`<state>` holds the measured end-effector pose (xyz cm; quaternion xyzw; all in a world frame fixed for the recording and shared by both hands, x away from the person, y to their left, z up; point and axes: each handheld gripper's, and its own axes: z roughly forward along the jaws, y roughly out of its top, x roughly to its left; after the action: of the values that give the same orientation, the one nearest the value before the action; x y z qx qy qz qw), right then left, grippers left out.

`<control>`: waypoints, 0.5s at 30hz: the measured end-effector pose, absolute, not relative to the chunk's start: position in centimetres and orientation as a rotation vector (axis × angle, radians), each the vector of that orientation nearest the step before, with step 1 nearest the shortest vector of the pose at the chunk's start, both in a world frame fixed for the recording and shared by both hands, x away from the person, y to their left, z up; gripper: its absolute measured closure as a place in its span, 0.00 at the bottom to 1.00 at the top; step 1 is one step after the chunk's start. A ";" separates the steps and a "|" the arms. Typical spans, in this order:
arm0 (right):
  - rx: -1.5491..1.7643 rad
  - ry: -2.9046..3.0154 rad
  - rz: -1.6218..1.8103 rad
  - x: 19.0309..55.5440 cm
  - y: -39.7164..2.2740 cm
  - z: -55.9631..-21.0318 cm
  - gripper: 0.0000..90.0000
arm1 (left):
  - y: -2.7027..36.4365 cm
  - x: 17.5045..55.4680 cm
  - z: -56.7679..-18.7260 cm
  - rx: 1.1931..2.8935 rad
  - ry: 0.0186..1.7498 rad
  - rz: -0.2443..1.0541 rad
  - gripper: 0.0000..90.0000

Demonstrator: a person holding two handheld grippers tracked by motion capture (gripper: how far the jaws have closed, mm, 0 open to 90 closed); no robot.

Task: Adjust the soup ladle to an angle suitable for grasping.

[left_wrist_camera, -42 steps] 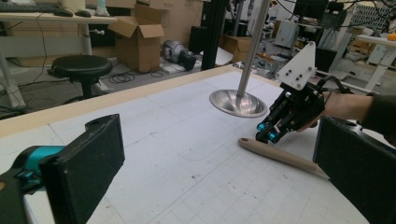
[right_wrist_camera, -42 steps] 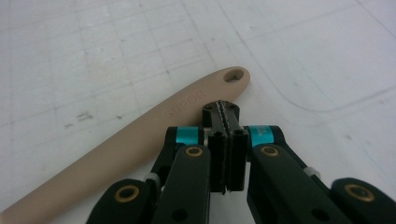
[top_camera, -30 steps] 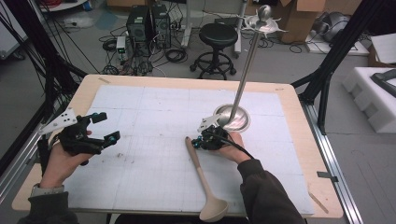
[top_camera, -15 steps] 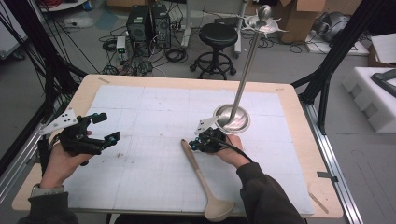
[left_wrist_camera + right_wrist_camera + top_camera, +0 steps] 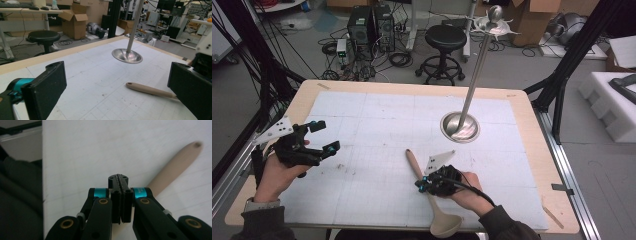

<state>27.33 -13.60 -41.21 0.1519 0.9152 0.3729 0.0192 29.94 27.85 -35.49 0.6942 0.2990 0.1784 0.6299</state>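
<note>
Beige ladle (image 5: 432, 197), no legible markings; right gripper (image 5: 424, 184) jaws pressed together beside its handle; left gripper (image 5: 324, 136) wide; steel stand (image 5: 460, 126) nearby.

Lab or workshop around me: my surface (image 5: 522, 107) wears gridded mat, black frame struts (image 5: 572, 55) alongside, computer towers (image 5: 371, 25) and tangled cables (image 5: 399, 59) on floor, stool (image 5: 445, 37), cardboard boxes (image 5: 75, 21), cluttered desks (image 5: 22, 10).

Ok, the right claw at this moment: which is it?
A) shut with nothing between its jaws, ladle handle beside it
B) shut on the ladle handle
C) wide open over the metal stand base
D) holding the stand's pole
A: in the right gripper view the right claw has its jaws pressed together with nothing between them, and the ladle handle lies on the table off to one side.
</note>
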 end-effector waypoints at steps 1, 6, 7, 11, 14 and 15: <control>0.483 2.869 1.149 26.8 -13.7 -41.6 1.00 | 27.9 29.9 -35.5 1.590 0.685 0.408 0.03; 0.513 2.910 1.126 25.4 -14.1 -42.3 1.00 | 27.8 30.0 -35.5 1.595 0.686 0.409 0.03; 0.519 2.919 1.119 25.3 -14.2 -42.4 1.00 | 27.8 30.0 -35.5 1.595 0.687 0.407 0.03; 0.512 2.930 1.104 24.5 -14.8 -42.4 1.00 | 27.7 30.1 -35.6 1.597 0.689 0.407 0.03; 0.504 2.958 1.072 24.1 -15.1 -42.4 1.00 | 27.6 30.1 -35.7 1.603 0.689 0.405 0.03; 0.501 2.968 1.060 24.0 -15.1 -42.5 1.00 | 27.5 30.1 -35.7 1.604 0.687 0.403 0.03</control>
<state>24.00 -15.14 -42.49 0.1571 0.9297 0.3322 -0.0249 30.14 27.54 -35.67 0.6989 0.2995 0.1756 0.6253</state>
